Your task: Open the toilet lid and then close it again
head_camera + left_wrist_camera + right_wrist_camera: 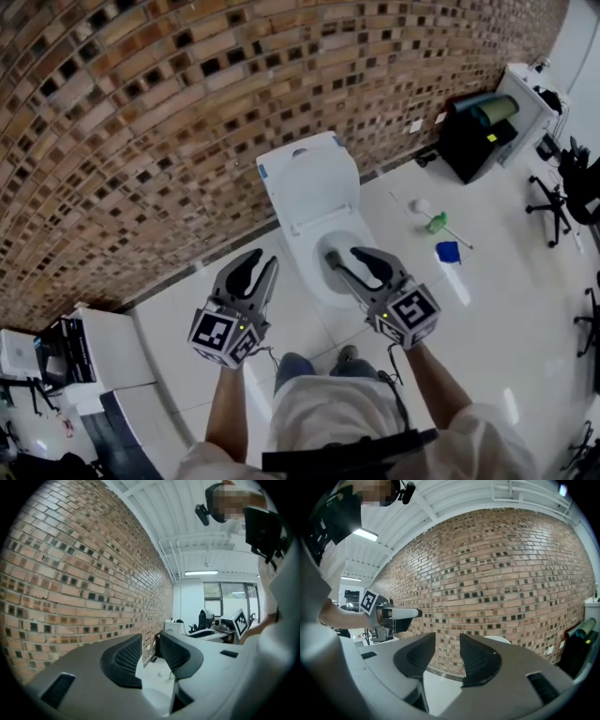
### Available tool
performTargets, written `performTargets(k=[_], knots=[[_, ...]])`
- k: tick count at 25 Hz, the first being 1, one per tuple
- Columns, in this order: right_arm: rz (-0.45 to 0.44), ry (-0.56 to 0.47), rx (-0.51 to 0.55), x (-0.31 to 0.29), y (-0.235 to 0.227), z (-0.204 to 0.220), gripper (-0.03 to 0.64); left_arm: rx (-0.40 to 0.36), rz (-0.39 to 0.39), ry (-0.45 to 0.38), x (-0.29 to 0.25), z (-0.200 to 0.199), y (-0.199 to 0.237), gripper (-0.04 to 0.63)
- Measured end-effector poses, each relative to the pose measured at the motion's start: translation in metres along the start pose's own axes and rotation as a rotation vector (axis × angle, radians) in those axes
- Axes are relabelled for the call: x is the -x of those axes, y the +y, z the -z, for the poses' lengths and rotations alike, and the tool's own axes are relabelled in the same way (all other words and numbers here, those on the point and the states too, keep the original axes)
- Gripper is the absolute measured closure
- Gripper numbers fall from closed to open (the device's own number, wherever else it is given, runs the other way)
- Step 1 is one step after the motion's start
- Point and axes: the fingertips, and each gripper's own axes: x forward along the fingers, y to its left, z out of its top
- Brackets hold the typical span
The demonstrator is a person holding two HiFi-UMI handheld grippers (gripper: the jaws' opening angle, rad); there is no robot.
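A white toilet [314, 192] stands against the brick wall in the head view, and its lid [317, 187] looks raised, with the bowl opening [349, 274] showing below it. My right gripper [345, 255] hangs over the bowl, jaws apart and nothing between them; its own view [447, 641] looks level at the wall, with a white edge of the toilet [500, 640] past its right finger. My left gripper [266, 262] is left of the bowl over the floor, its jaws a narrow gap apart and empty [150, 641].
The brick wall [141, 122] runs behind the toilet. On the floor to the right lie a green bottle [437, 222], a blue item [448, 251] and a white brush [422, 206]. A black bin [478, 136] and office chairs [553, 197] stand further right, and a white cabinet [103, 352] stands at the left.
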Motion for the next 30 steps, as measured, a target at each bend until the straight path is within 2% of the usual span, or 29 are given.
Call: performTargets(k=[4, 9, 11, 14, 17, 20, 25, 30], knots=[[0.057, 0.010, 0.012, -0.019, -0.001, -0.001, 0.445, -0.054, 0.055, 0.001, -0.007, 0.001, 0.015, 0.477], [0.171, 0.062, -0.037, -0.081, 0.004, 0.008, 0.445, -0.102, 0.104, -0.019, -0.001, 0.008, 0.077, 0.477], [0.261, 0.076, -0.079, -0.117, 0.002, 0.015, 0.438, -0.135, 0.130, -0.017, 0.003, 0.011, 0.109, 0.477], [0.422, 0.079, -0.144, -0.174, -0.006, 0.024, 0.381, -0.167, 0.170, 0.004, 0.006, 0.017, 0.157, 0.478], [0.540, 0.069, -0.252, -0.226, -0.015, 0.039, 0.374, -0.197, 0.228, 0.042, -0.002, 0.024, 0.196, 0.477], [0.608, 0.090, -0.314, -0.273, -0.041, 0.055, 0.373, -0.201, 0.242, 0.030, -0.018, 0.029, 0.226, 0.477], [0.789, 0.109, -0.426, -0.316, -0.107, 0.091, 0.374, -0.209, 0.254, 0.019, -0.035, 0.033, 0.249, 0.477], [0.869, 0.147, -0.501, -0.355, -0.171, 0.123, 0.373, -0.163, 0.251, 0.015, -0.043, 0.049, 0.255, 0.477]])
